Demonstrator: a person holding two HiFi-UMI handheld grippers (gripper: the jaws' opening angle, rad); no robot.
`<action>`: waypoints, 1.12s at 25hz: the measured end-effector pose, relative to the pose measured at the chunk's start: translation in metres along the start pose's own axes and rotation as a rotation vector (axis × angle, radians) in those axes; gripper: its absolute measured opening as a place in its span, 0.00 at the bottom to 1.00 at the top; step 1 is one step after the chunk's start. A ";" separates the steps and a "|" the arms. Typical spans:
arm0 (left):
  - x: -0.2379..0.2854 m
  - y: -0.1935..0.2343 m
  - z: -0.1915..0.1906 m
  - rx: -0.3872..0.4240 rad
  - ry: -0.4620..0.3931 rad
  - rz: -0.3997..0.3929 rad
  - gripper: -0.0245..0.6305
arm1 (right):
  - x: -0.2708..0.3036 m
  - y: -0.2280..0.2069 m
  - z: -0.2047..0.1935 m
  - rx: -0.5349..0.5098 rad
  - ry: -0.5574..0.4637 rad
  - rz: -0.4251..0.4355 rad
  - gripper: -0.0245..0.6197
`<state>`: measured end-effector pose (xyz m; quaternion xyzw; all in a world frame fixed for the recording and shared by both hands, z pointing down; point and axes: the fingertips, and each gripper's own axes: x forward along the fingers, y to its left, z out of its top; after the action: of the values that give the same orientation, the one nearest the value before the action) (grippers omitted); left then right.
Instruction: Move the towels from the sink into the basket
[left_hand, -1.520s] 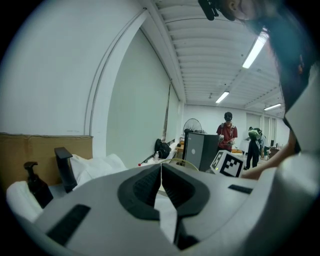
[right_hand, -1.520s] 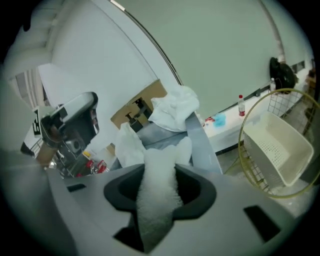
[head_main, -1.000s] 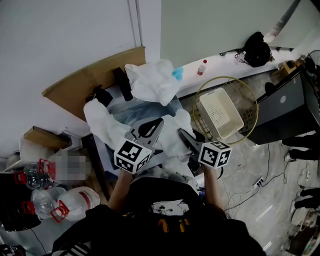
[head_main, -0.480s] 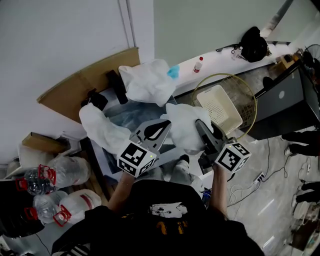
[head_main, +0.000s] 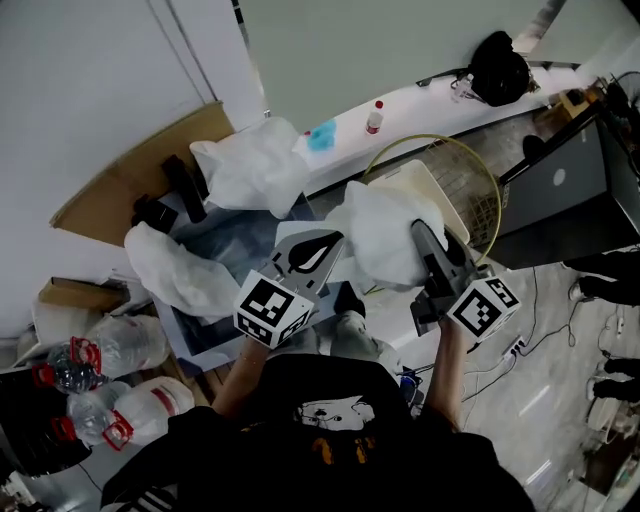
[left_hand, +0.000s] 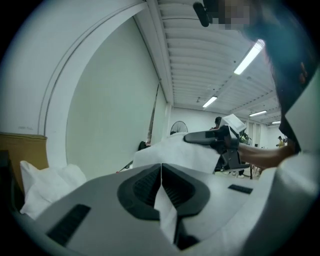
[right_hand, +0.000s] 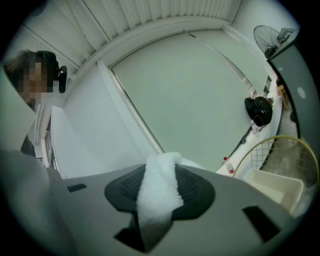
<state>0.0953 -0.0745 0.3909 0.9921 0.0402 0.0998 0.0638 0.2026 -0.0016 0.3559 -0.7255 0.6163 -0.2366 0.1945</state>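
Head view showed one white towel (head_main: 382, 235) stretched between the two sets of fingers. The right gripper (head_main: 418, 232) was clamped on a thick fold, while the left gripper (head_main: 330, 240) was closed on only a thin edge. That thin bite could slip, leaving the towel swinging from the right fingers and draping over the rim of the basket (head_main: 445, 205) just beyond them instead of dropping inside. A second earlier both grippers sat low at the sink (head_main: 235, 235) with the towel down there. By this moment it hung raised beside the basket.

Lab/workshop-type rm: ceiling strip lights (left_hand: 248, 56), pedestal fan (right_hand: 272, 35), loose cables (head_main: 497, 365) across floor (head_main: 560, 410), cardboard (head_main: 120, 190) vs wall.
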 end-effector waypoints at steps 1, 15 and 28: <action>0.012 -0.003 0.001 0.001 0.003 -0.003 0.05 | -0.003 -0.011 0.008 -0.013 -0.001 -0.006 0.23; 0.162 -0.053 -0.001 0.021 0.073 -0.079 0.05 | -0.041 -0.230 0.007 -0.087 0.133 -0.272 0.21; 0.212 -0.052 -0.012 0.009 0.131 -0.074 0.05 | -0.050 -0.394 -0.131 0.042 0.438 -0.505 0.24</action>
<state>0.2965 -0.0024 0.4363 0.9816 0.0813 0.1617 0.0604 0.4361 0.1140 0.6834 -0.7831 0.4392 -0.4403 0.0075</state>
